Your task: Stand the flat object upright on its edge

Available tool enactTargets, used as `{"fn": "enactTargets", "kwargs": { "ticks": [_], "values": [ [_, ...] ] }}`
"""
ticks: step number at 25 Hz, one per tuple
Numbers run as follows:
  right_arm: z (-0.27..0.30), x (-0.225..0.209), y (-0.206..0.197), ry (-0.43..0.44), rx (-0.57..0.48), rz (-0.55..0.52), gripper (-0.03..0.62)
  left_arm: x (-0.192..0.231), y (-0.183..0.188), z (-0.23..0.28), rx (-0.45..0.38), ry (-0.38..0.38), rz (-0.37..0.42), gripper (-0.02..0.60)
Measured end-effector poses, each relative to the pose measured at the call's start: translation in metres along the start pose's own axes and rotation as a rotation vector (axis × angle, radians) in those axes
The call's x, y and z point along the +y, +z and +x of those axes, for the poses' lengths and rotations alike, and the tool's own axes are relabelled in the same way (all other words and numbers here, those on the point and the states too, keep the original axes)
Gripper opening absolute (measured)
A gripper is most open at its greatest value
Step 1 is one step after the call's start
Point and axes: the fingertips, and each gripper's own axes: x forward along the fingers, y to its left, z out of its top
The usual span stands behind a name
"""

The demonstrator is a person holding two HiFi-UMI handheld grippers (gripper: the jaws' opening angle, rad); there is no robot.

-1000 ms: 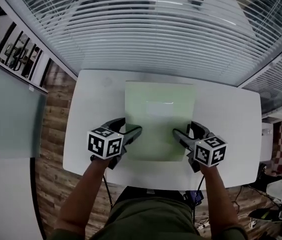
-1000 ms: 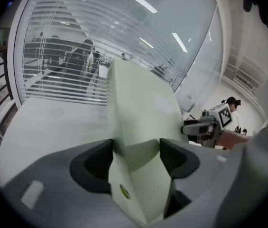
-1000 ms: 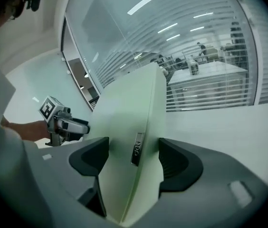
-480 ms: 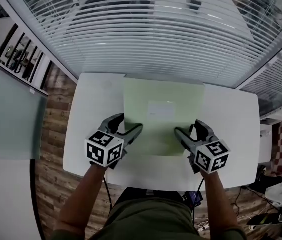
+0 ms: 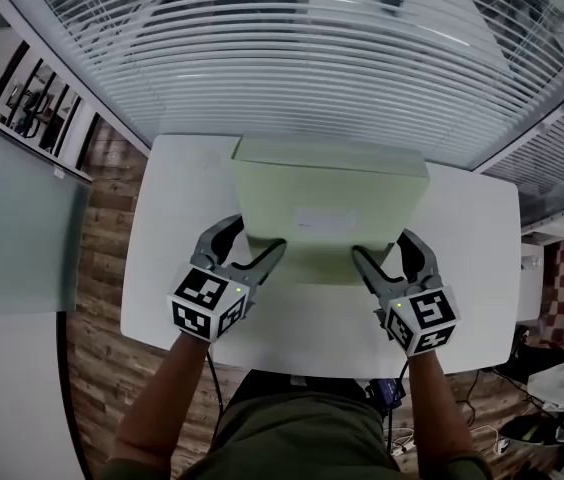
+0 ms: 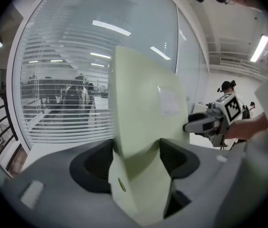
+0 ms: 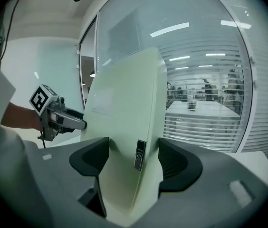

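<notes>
The flat object is a pale green box [image 5: 327, 208] with a small white label. It stands steeply tilted on the white table [image 5: 167, 268], label face toward me and its upper edge raised. My left gripper [image 5: 254, 249] is shut on the box's left side near the lower edge. My right gripper [image 5: 386, 254] is shut on its right side. In the left gripper view the box [image 6: 141, 108] fills the gap between the jaws of the left gripper [image 6: 136, 161]. The right gripper view shows the box [image 7: 127, 122] clamped the same way in the right gripper [image 7: 131, 158], with the left gripper [image 7: 53, 118] beyond.
A glass wall with white blinds [image 5: 312, 58] runs just behind the table's far edge. Wooden floor [image 5: 102, 258] lies to the left of the table, and cables lie on the floor [image 5: 552, 408] at the lower right. Bare tabletop [image 5: 472, 258] shows on either side of the box.
The box lay flat on the table a second ago. Both grippers have tipped it up, so its far edge has risen and its label face now turns toward me.
</notes>
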Motion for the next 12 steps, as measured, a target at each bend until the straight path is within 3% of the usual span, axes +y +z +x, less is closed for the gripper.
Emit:
{"fn": "enactTargets", "kwargs": {
  "ticks": [12],
  "values": [
    [0.004, -0.001, -0.009, -0.038, -0.020, -0.050, 0.331, -0.001, 0.008, 0.002, -0.100, 0.061, 0.110, 0.305]
  ]
}}
